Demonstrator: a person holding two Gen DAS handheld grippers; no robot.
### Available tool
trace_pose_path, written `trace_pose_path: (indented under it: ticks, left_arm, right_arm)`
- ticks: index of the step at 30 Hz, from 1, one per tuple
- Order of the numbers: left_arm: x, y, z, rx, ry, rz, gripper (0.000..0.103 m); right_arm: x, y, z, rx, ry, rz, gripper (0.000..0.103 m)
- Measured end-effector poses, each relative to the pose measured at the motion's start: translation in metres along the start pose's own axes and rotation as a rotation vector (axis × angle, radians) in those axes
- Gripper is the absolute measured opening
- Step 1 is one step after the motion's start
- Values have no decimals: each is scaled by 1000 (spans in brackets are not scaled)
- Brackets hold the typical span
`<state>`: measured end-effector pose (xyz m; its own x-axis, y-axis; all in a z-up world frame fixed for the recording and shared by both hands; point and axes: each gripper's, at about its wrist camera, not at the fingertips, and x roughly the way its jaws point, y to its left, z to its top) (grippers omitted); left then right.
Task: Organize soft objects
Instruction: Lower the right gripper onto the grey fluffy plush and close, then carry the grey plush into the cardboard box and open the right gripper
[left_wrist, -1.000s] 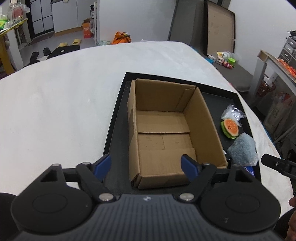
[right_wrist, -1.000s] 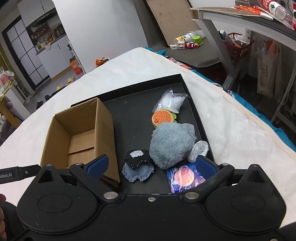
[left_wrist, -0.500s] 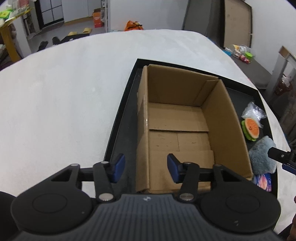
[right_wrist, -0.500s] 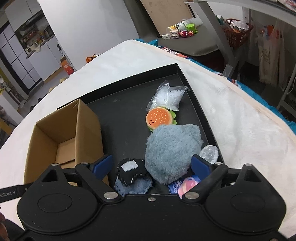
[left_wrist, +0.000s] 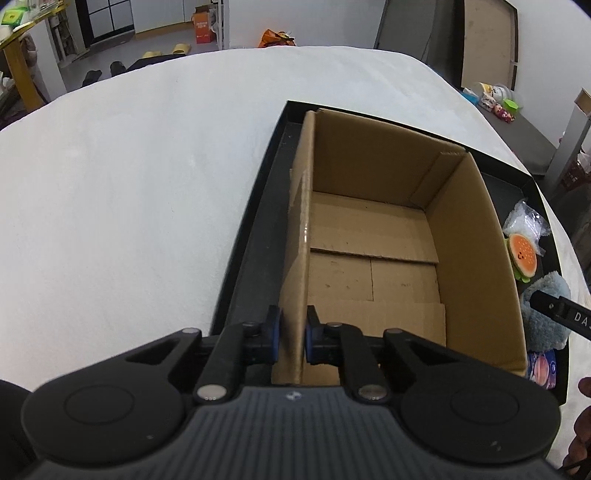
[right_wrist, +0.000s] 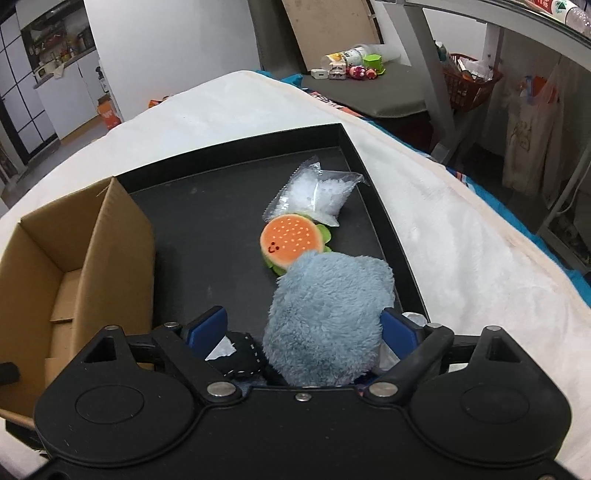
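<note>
- The left gripper (left_wrist: 293, 334), wide open a second ago and narrowing since, is now clamped on the near-left wall of the cardboard box (left_wrist: 373, 236), one blue pad outside it and one inside. I judge this a bracing hold, so the box stays put while things are dropped in.
- The box stands empty at the left end of the black tray (right_wrist: 207, 218); nothing has been sorted yet.
- Right of the box lie a small dark patch-stitched plush (right_wrist: 240, 356), the burger plush (right_wrist: 290, 242), a clear bag of white filling (right_wrist: 317, 195) and the grey-blue fluffy plush (right_wrist: 328, 317).
- The right gripper (right_wrist: 303, 328) has dropped closer over the last second; its jaws stand apart, straddling the fluffy plush but not yet squeezing. That plush looks like the first pick.
</note>
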<state>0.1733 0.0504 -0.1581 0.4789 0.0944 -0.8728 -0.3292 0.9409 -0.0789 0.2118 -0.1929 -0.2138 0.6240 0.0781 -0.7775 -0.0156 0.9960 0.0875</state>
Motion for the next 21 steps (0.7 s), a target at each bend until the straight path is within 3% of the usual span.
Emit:
trace_pose_path:
  ticks: [8, 12, 15, 21]
  left_arm:
    - [-1, 7, 7, -16, -20, 30, 12]
    - [-4, 8, 6, -7, -37, 54, 12]
    - [-2, 6, 5, 5, -35, 73, 12]
    - [1, -1, 5, 27, -40, 105, 12]
  right_arm:
    - [15, 4, 0, -49, 7, -91, 81]
    - [17, 4, -2, -82, 6, -131, 69]
    - [13, 3, -2, -84, -1, -124, 62]
    - [3, 4, 0, -72, -11, -69, 59]
